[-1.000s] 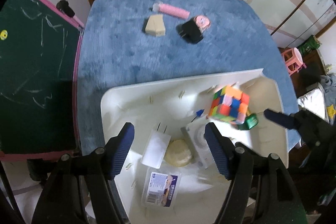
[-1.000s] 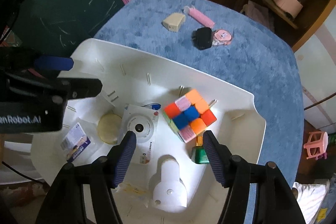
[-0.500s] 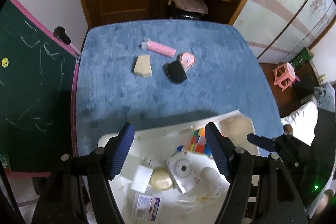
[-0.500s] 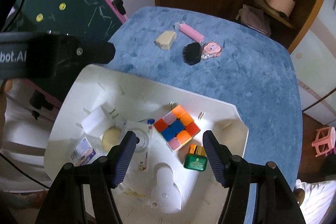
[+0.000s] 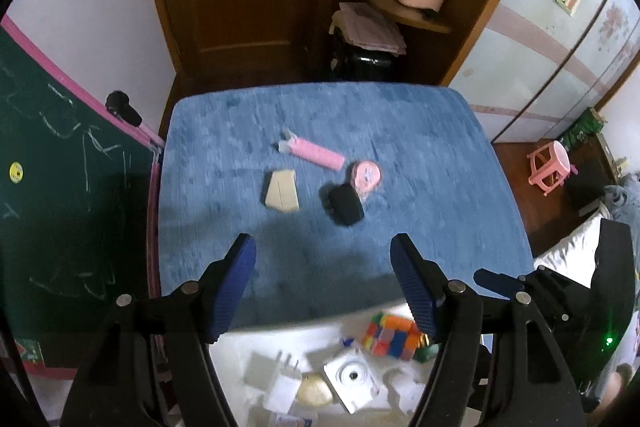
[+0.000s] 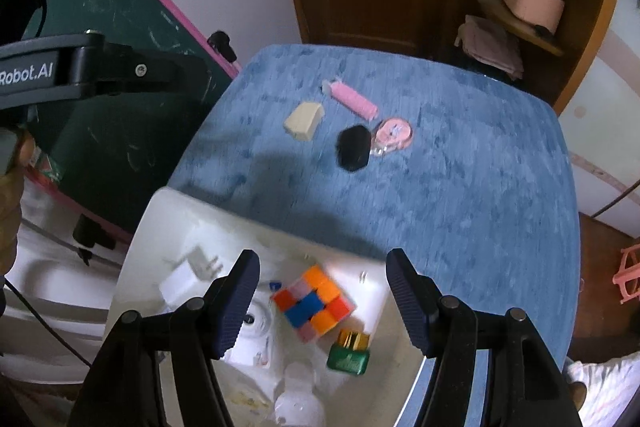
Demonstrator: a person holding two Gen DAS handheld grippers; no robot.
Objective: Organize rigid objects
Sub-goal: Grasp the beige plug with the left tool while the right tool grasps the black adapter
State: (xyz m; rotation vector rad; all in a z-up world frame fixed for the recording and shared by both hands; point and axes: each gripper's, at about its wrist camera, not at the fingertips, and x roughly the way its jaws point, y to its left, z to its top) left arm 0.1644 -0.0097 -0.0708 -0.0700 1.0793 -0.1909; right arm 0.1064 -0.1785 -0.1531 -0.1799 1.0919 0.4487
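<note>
Dim indoor light, motion blur, fisheye vignette

Bare blue tabletop [image 5: 420, 155] around a far cluster – cream block [image 5: 282, 191], black object [image 5: 345, 203], white bin [image 6: 192, 219] near edge

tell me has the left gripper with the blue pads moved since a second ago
Yes. The left gripper has pulled up and back: its tips framed the white tray before, and now frame the blue tablecloth.
</note>
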